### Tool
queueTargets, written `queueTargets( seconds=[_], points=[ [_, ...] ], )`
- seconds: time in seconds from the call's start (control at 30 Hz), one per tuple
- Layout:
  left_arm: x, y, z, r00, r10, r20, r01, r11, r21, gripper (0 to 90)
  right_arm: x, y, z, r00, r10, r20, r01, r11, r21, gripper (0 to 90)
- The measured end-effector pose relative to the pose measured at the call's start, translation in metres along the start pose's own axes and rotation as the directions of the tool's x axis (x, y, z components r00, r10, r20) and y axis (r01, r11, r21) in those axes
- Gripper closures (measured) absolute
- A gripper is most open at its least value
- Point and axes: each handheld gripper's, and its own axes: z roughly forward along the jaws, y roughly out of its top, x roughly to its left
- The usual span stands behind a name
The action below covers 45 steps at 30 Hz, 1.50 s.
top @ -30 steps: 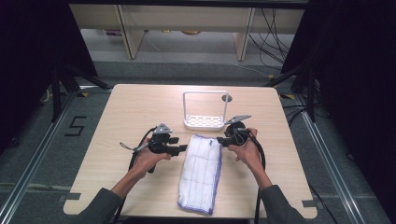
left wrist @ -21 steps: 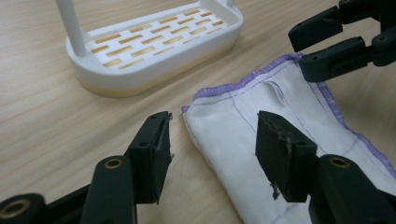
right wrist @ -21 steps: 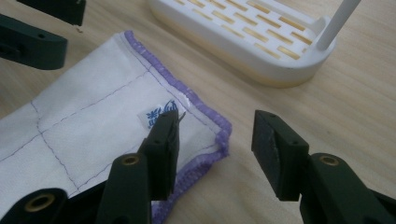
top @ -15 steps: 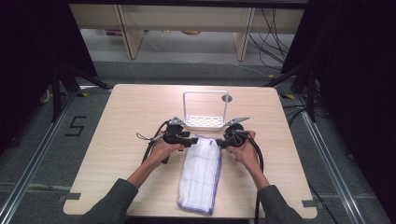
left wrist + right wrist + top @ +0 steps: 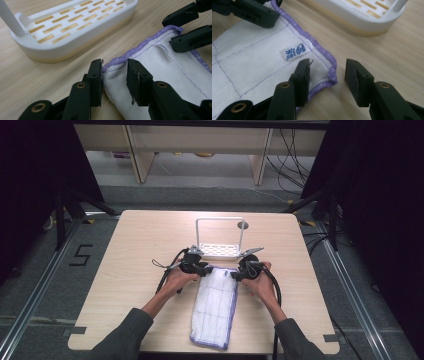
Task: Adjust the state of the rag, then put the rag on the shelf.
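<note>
High view: the folded white cloth (image 5: 215, 307) lies lengthwise on the table (image 5: 125, 270), its far end between the left gripper (image 5: 204, 270) and right gripper (image 5: 235, 275); jaw gaps are too small to make out. A white rack (image 5: 220, 250) stands just beyond.
Left gripper view: its jaws, which have just been closing, stand apart astride the cloth's purple-edged corner (image 5: 110, 66), not yet pinching it; the rack's post is cut off.
Right gripper view: jaws apart, the other corner (image 5: 332, 75) between them, unclamped; a label (image 5: 295, 51) lies near.
</note>
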Motion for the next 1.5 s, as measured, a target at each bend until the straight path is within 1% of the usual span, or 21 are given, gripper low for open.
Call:
queueTargets(
  seconds=[0.1, 0.17, 0.23, 0.27, 0.4, 0.43, 0.47, 0.7, 0.73, 0.83, 0.9, 0.93, 1.03, 1.13, 1.17, 1.23, 1.3, 1.37, 1.4, 1.47, 1.5],
  points=[
    [0.0, 0.0, 0.001, 1.0, -0.002, 0.003, 0.002, 1.0, 0.005, 68.2, 0.001, 0.0, 0.001, 1.0, -0.001, -0.007, 0.001, 1.0, 0.018, 56.1],
    [-0.001, 0.001, 0.0, 0.9999, 0.004, 0.01, -0.004, 1.0, 0.009, 71.8, 0.0, 0.0, 0.002, 0.9997, -0.021, -0.009, 0.021, 1.0, 0.015, 56.6],
    [0.0, 0.0, 0.0, 0.9999, 0.007, 0.009, -0.007, 0.9999, 0.011, 75.2, 0.001, -0.001, 0.002, 1.0, 0.001, -0.007, -0.001, 1.0, 0.009, 57.8],
    [0.0, 0.0, -0.001, 0.9999, 0.004, 0.015, -0.004, 0.9999, 0.012, 76.2, 0.0, -0.002, 0.004, 0.9999, -0.012, -0.001, 0.012, 1.0, -0.006, 58.2],
    [0.0, 0.0, -0.003, 0.9998, 0.014, 0.013, -0.014, 0.9998, 0.011, 80.0, 0.001, -0.003, 0.001, 0.9997, -0.007, -0.024, 0.007, 1.0, -0.006, 65.4],
    [0.0, 0.0, -0.003, 0.9998, 0.017, 0.012, -0.017, 0.9998, 0.009, 80.4, 0.0, -0.004, 0.003, 0.9993, -0.028, -0.023, 0.028, 1.0, -0.015, 66.9],
    [-0.001, 0.0, -0.003, 0.9996, 0.024, 0.011, -0.025, 0.9996, 0.013, 80.8, 0.0, -0.004, 0.002, 0.9987, -0.014, -0.05, 0.014, 1.0, -0.008, 69.2],
    [-0.001, 0.001, -0.009, 0.9994, 0.032, 0.01, -0.032, 0.9995, 0.004, 82.0, -0.001, -0.006, 0.003, 0.9971, -0.034, -0.068, 0.031, 0.999, -0.04, 82.3],
    [-0.001, 0.001, -0.009, 0.9993, 0.036, 0.01, -0.036, 0.9994, 0.004, 82.1, 0.001, -0.006, 0.003, 0.9966, -0.018, -0.08, 0.014, 0.999, -0.047, 83.1],
    [-0.001, -0.001, -0.011, 0.9991, 0.041, 0.006, -0.041, 0.9992, -0.003, 82.1, 0.002, -0.005, 0.002, 0.996, -0.051, -0.073, 0.049, 0.998, -0.04, 84.4],
    [-0.002, -0.001, -0.014, 0.9994, 0.035, 0.004, -0.035, 0.9993, -0.01, 82.2, 0.005, -0.004, 0.0, 0.9955, -0.037, -0.087, 0.032, 0.998, -0.054, 84.7],
    [-0.001, 0.0, -0.016, 0.999, 0.044, 0.006, -0.044, 0.9989, -0.013, 82.3, 0.004, -0.003, -0.001, 0.9956, -0.056, -0.075, 0.052, 0.997, -0.055, 84.8],
    [-0.002, 0.002, -0.022, 0.999, 0.045, 0.006, -0.045, 0.9986, -0.026, 82.6, 0.005, -0.002, -0.005, 0.9946, -0.062, -0.083, 0.056, 0.996, -0.071, 85.0],
    [-0.003, 0.004, -0.03, 0.9985, 0.055, 0.002, -0.055, 0.9979, -0.033, 82.6, 0.009, 0.0, -0.01, 0.9944, -0.047, -0.094, 0.039, 0.995, -0.093, 85.0],
    [-0.004, 0.005, -0.033, 0.9984, 0.057, 0.001, -0.057, 0.9977, -0.036, 82.6, 0.009, 0.001, -0.011, 0.9932, -0.068, -0.095, 0.058, 0.993, -0.098, 85.0],
    [-0.007, 0.006, -0.037, 0.9989, 0.047, -0.001, -0.047, 0.9975, -0.053, 82.8, 0.012, 0.002, -0.015, 0.9942, -0.043, -0.098, 0.033, 0.994, -0.104, 85.0],
    [-0.008, 0.007, -0.042, 0.9986, 0.053, 0.004, -0.053, 0.9967, -0.062, 82.8, 0.011, 0.003, -0.019, 0.992, -0.073, -0.103, 0.062, 0.992, -0.113, 85.0],
    [-0.009, 0.008, -0.047, 0.9987, 0.051, 0.007, -0.05, 0.9959, -0.075, 82.7, 0.013, 0.004, -0.021, 0.9924, -0.062, -0.106, 0.047, 0.99, -0.135, 85.0],
    [-0.009, 0.009, -0.052, 0.9975, 0.07, 0.007, -0.07, 0.9955, -0.064, 82.8, 0.014, 0.004, -0.024, 0.9911, -0.067, -0.116, 0.052, 0.991, -0.123, 85.0],
    [-0.012, 0.009, -0.057, 0.9982, 0.058, 0.01, -0.057, 0.9949, -0.083, 82.7, 0.016, 0.005, -0.03, 0.9904, -0.066, -0.121, 0.052, 0.992, -0.119, 85.0],
    [-0.014, 0.009, -0.059, 0.9981, 0.061, 0.008, -0.06, 0.9944, -0.087, 82.7, 0.018, 0.006, -0.03, 0.9909, -0.072, -0.114, 0.053, 0.986, -0.156, 85.0]
  ],
)
